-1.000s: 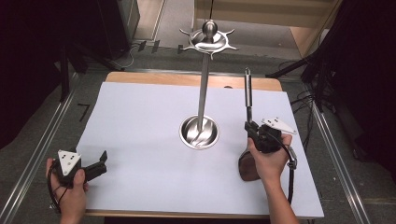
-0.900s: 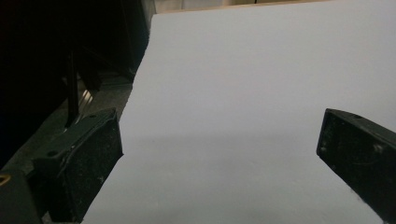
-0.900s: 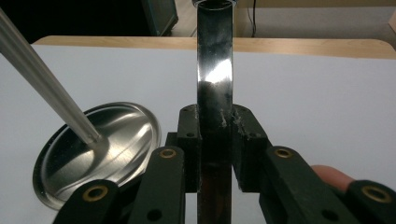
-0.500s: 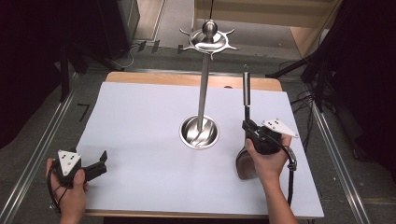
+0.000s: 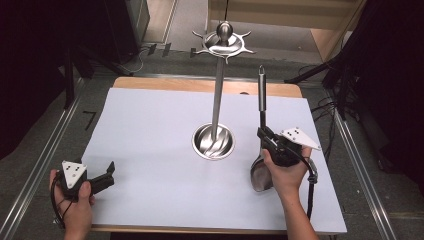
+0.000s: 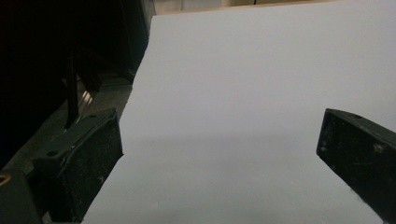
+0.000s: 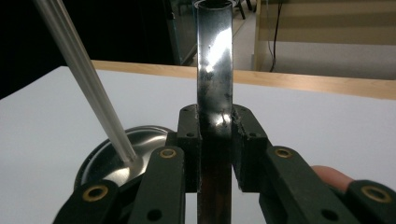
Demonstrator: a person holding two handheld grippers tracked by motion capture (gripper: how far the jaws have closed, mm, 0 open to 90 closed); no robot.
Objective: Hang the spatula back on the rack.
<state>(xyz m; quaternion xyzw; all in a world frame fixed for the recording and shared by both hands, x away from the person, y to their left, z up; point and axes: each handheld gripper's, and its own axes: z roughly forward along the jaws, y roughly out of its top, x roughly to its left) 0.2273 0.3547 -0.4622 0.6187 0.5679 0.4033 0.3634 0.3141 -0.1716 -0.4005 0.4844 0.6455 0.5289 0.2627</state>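
White tabletop (image 5: pixel 150 130) (dark surrounding room)

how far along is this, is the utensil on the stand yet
Not yet. Done: the right gripper is shut on the utensil's handle and has it off the table, scoop end low. In hand: it hangs beside the stand, apart from it. Left: hooking it on the empty top arms, probably. The left gripper rests open.

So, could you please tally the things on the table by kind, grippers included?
Utensil stands: 1, the steel stand
Ladles: 1, the ladle
Grippers: 2, the left gripper and the right gripper
Total: 4
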